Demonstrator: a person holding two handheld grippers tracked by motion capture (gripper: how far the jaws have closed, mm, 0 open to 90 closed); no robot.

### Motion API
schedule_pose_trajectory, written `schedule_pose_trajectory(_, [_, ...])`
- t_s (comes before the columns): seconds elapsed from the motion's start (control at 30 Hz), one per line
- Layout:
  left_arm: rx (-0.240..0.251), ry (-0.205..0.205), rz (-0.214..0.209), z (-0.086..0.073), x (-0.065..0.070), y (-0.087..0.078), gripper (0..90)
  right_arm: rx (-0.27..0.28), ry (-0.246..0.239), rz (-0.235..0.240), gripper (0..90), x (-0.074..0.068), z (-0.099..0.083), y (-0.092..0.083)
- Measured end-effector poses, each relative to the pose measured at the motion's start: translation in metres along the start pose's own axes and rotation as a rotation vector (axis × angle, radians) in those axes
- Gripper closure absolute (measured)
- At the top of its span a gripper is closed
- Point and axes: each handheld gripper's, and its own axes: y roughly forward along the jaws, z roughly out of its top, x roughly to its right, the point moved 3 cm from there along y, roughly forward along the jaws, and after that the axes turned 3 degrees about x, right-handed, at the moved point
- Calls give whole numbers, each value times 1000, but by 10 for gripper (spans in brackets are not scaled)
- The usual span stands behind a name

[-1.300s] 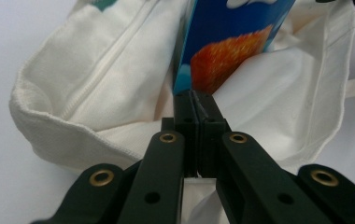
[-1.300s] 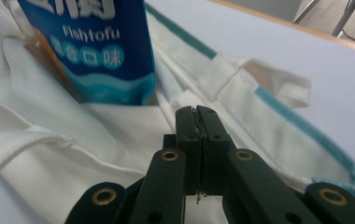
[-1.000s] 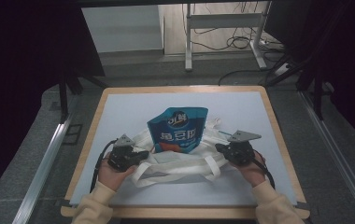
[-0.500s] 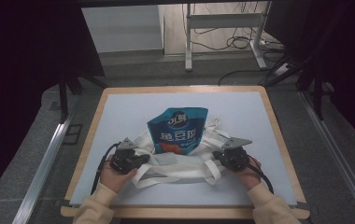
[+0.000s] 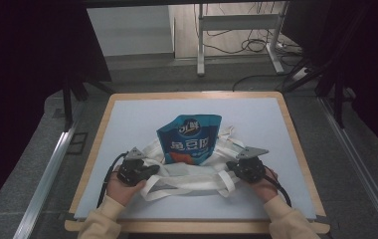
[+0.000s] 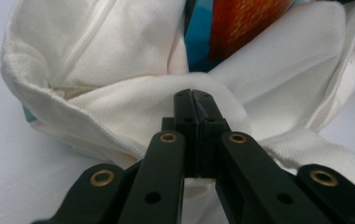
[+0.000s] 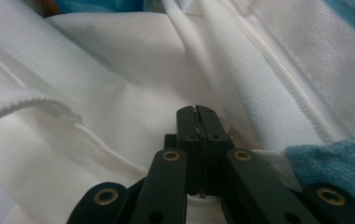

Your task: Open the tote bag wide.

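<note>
Worktop (image 5: pixel 127 124): pale blue mat, wood-edged, dark surround. White tote bag (image 5: pixel 187 174), holding blue pouch (image 5: pixel 191 139), is pinched by closed left gripper (image 5: pixel 149 172) and right gripper (image 5: pixel 232 167).

Table (image 5: pixel 127 114): pale blue mat, wooden border. White cloth bag (image 5: pixel 187 174) lies near front edge, centred; blue snack pouch (image 5: pixel 191 139) sticks out toward far edge.

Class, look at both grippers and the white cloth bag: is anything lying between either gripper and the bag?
Nothing visible does. The left gripper and the right gripper are each shut directly on the white bag. The blue snack pouch sits farther back, partly in the bag.
</note>
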Motion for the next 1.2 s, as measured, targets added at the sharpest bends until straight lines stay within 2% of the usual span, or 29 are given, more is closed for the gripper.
schedule_pose_trajectory(0.17, [35, 44, 23, 8, 7, -8, 889, 26, 14, 12, 884, -1, 5, -5])
schedule_pose_trajectory(0.2, [57, 53, 23, 12, 9, -12, 890, 58, 19, 16, 884, -2, 11, -12])
schedule_pose_trajectory(0.33, [82, 50, 24, 19, 9, -18, 890, 95, 12, 17, 884, -5, 19, -19])
schedule_pose_trajectory(0.37, [95, 47, 25, 25, 7, -20, 890, 123, 9, 23, 884, -9, 26, -25])
schedule_pose_trajectory(0.47, [98, 47, 23, 31, 6, -21, 889, 139, 4, 31, 884, -13, 32, -28])
schedule_pose_trajectory(0.5, [94, 49, 19, 35, 5, -19, 889, 151, -12, 44, 884, -19, 39, -29])
schedule_pose_trajectory(0.67, [76, 42, 19, 41, 3, -8, 890, 148, -32, 65, 884, -30, 47, -25])
schedule_pose_trajectory(0.77, [58, 44, 36, 39, 1, -2, 890, 116, -49, 82, 884, -38, 45, -14])
schedule_pose_trajectory(0.97, [43, 20, 48, 35, -6, 3, 891, 94, -46, 87, 884, -39, 41, -9])
schedule_pose_trajectory(1.2, [8, 22, 64, 38, -11, 17, 891, 58, -47, 97, 885, -41, 34, -2])
